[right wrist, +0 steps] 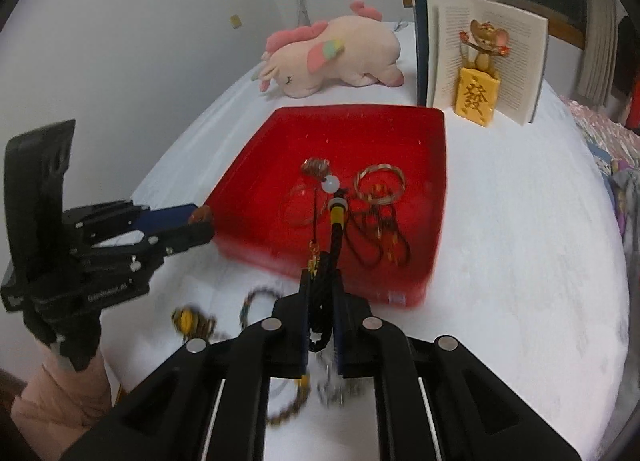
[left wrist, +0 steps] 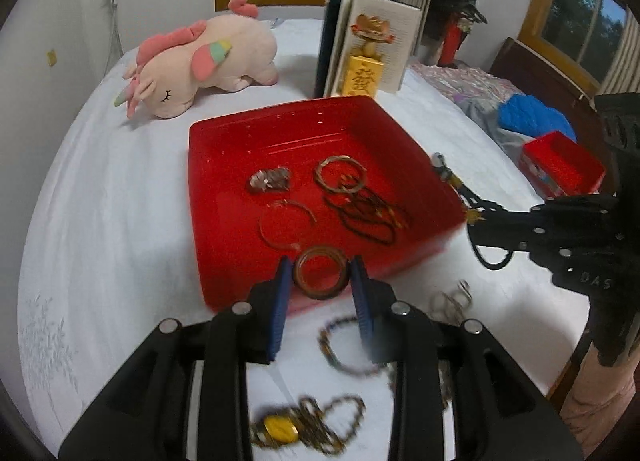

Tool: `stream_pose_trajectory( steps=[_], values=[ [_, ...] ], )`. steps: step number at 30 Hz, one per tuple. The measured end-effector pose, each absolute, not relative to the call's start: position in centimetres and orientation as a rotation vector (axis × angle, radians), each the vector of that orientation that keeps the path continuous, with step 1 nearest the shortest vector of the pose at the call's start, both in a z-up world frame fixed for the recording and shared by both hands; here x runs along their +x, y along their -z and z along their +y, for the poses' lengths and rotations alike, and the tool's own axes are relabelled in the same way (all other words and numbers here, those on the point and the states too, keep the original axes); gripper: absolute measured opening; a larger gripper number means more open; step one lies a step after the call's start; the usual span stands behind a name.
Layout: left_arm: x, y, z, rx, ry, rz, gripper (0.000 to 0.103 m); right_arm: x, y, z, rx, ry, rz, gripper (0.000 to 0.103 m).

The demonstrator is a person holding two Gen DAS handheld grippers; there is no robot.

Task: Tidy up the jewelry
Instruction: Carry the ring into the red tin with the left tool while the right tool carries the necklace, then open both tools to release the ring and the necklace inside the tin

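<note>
The left claw [left wrist: 322, 281] grips a round brown wooden bangle [left wrist: 320, 272] between blue pads, above the near rim of the glossy red plastic tray [left wrist: 224, 197]. Only the right wrist view shows the right claw [right wrist: 322, 301] clamped on a black braided cord charm [right wrist: 334, 237] with a white bead, the tray just ahead.

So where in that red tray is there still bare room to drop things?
The red tray is bare along its far wall and left side. Its middle and right are crowded: the twisted ring, the dark cords and the thin bangle.
</note>
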State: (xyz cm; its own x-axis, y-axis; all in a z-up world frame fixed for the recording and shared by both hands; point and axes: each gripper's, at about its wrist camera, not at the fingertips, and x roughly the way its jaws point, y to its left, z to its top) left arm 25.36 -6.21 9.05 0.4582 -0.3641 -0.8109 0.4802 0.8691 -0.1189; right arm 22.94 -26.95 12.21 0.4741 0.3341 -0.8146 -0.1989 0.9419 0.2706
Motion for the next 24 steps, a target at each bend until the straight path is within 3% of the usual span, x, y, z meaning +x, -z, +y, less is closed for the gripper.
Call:
stream_pose_trajectory(
  steps=[9, 24],
  values=[
    [32.2, -5.7, -7.0, 0.137, 0.482, 1.052, 0.029, 29.8, -8.1, -25.1, 0.146, -0.316, 1.129, 0.009],
    [35.8, -2.7, -7.4, 0.141, 0.45, 1.131, 0.029, 33.7, -4.0, -24.6, 0.15, -0.284, 1.219, 0.009]
  ],
)
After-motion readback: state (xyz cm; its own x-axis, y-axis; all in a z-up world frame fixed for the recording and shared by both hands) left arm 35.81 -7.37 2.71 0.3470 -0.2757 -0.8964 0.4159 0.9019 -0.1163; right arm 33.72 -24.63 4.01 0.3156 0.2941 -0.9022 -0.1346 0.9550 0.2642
